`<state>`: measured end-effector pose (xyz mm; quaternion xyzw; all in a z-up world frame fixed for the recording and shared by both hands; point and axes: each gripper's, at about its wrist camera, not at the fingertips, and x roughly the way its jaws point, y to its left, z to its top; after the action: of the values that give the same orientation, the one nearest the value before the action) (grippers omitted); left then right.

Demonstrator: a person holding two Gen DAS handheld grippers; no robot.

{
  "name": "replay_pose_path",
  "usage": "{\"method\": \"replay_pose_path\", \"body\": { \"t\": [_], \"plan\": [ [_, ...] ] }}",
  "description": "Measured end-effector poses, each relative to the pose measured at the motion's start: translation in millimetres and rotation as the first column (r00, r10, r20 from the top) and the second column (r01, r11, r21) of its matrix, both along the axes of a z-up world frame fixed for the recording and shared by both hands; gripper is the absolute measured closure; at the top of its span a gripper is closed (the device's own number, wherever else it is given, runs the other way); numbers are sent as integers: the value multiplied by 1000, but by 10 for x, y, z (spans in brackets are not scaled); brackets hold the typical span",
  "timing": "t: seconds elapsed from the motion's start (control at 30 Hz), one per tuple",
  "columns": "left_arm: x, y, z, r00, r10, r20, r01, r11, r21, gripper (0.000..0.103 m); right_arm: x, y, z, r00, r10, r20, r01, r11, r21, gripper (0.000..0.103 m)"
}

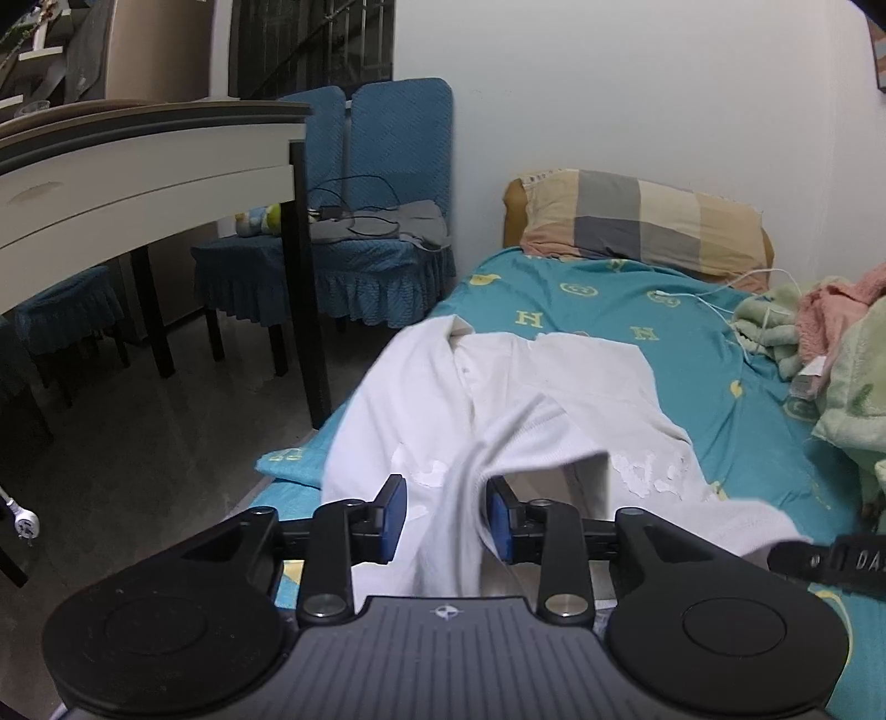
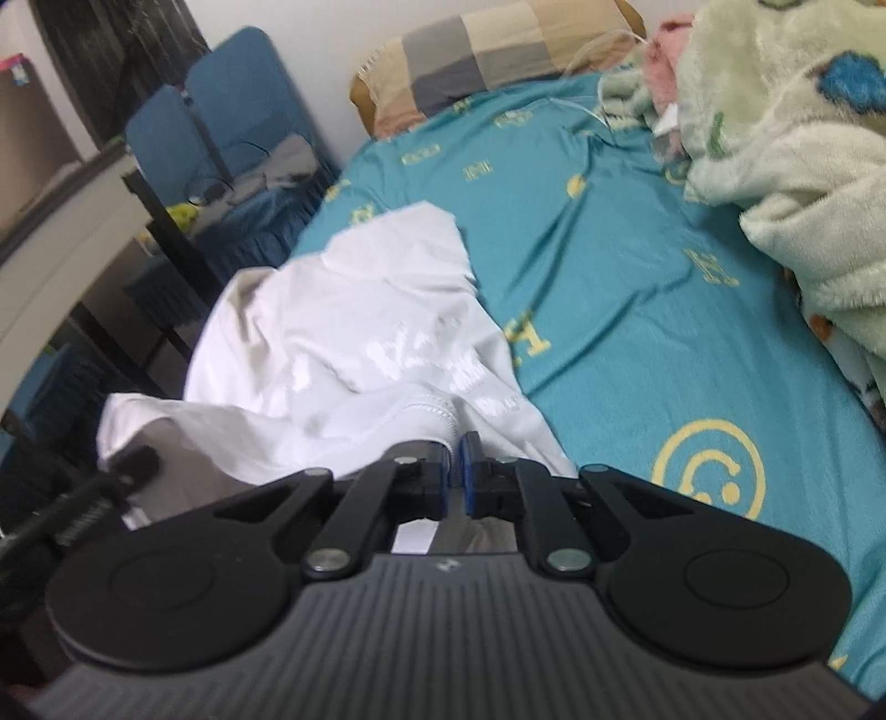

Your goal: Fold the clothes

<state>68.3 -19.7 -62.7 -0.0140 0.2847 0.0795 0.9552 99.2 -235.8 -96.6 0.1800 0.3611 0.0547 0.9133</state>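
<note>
Both grippers hold the white shirt by its near edge, left gripper jaws apart around a fold, right gripper jaws clamped on the hem, its length running away up the bed.

A plain white wall runs behind the head of a bed covered in a teal sheet with yellow letters and smiley faces, with a checked pillow at its far edge and fluffy green and pink blankets heaped along its right edge. To the left stand two blue-covered chairs with cables and grey cloth on one seat, beside a white table on dark legs. The floor is dark, glossy tile, and a dark barred window shows behind the chairs
</note>
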Motion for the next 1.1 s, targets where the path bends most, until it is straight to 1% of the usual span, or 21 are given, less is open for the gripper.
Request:
{"method": "replay_pose_path", "body": {
  "t": [0.17, 0.23, 0.3, 0.47, 0.5, 0.53, 0.63, 0.67, 0.87, 0.93, 0.97, 1.0, 1.1],
  "plan": [
    [81, -78, -100, 1000, -5, 7, 5, 998, 67, 63, -42, 50, 89, 998, 33, 55, -34, 999, 12, 95],
    [150, -75, -131, 1000, 2, 8, -3, 997, 76, 63, -49, 60, 102, 997, 39, 63, -40, 999, 11, 95],
    [229, -45, -144, 1000, 8, 15, -9, 998, 65, 63, -50, 62, 99, 997, 39, 62, -40, 999, 5, 95],
    [387, -60, -179, 999, -14, 29, 12, 997, 80, 63, -55, 52, 59, 998, 32, 45, -32, 999, 1, 95],
    [408, -34, -177, 999, -17, 27, 16, 998, 58, 68, -58, 57, 51, 999, 31, 44, -31, 1000, -3, 95],
    [415, 5, -166, 1000, -6, 29, 5, 999, 36, 79, -61, 63, 49, 999, 31, 44, -31, 1000, -7, 95],
    [394, 150, -107, 999, 19, 46, -17, 999, -34, 91, -65, 85, 33, 999, 24, 45, -22, 999, -36, 95],
    [379, 193, -83, 998, 25, 53, -22, 998, -58, 92, -60, 89, 20, 999, 22, 41, -20, 999, -44, 95],
    [223, 298, 82, 993, 41, 107, -29, 994, -107, 94, -15, 103, -96, 1000, -10, 0, 10, 995, -98, 94],
    [157, 289, 139, 991, 31, 130, -16, 994, -112, 94, -5, 99, -134, 999, -32, -10, 30, 992, -126, 93],
    [126, 278, 164, 990, 23, 141, -7, 994, -112, 94, -6, 109, -146, 999, -46, -2, 45, 986, -162, 93],
    [95, 267, 189, 988, 15, 151, 2, 994, -111, 94, -1, 108, -163, 999, -48, -7, 46, 984, -171, 93],
    [14, 193, 248, 983, -7, 181, 21, 997, -77, 94, 14, 105, -214, 998, -51, -23, 46, 980, -193, 92]
  ]
}}
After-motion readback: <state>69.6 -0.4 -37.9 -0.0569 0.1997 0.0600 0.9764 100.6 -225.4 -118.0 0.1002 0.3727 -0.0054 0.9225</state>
